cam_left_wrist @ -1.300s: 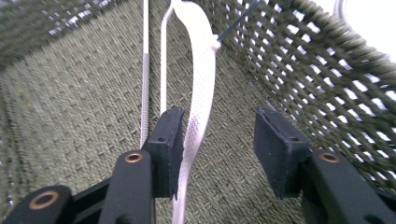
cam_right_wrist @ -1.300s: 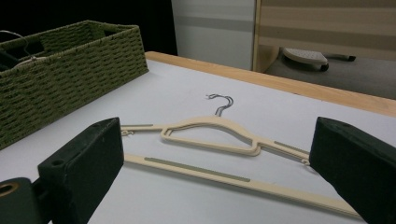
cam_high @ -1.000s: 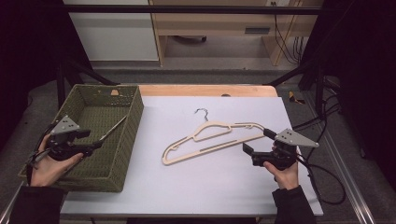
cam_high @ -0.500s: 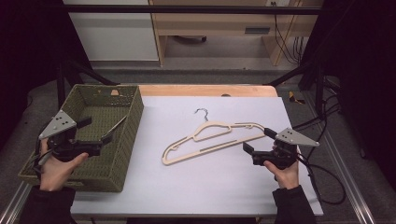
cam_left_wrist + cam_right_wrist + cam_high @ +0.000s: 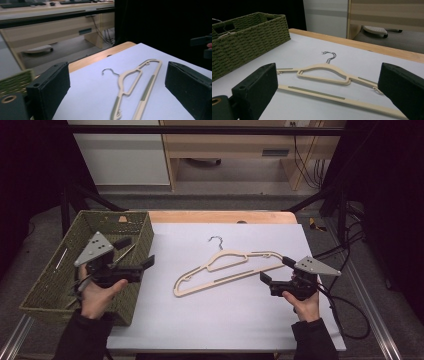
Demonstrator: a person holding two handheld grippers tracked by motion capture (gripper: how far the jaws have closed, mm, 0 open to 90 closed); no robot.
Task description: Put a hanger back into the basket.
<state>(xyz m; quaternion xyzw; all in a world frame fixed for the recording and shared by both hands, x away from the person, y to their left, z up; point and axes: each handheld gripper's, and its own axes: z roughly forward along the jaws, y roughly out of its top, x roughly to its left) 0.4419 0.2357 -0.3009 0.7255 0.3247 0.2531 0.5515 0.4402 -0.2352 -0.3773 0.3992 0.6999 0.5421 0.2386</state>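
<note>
A beige plastic hanger with a metal hook lies flat in the middle of the white table. My left gripper hovers over the right rim of the green woven basket and faces the hanger. Its jaws have just been opening and are open, with nothing between them. My right gripper rests open at the hanger's right end, the hanger lying just beyond its jaws. A thin hanger lies in the basket.
The basket takes up the table's left side. A wooden strip runs along the table's far edge, with a desk and cables beyond. Cables trail off the table's right side. White tabletop lies bare in front of the hanger.
My left gripper has moved right, from over the basket's middle to its right rim, and its jaws have opened. The thin hanger stays in the basket. The right gripper has not moved.
</note>
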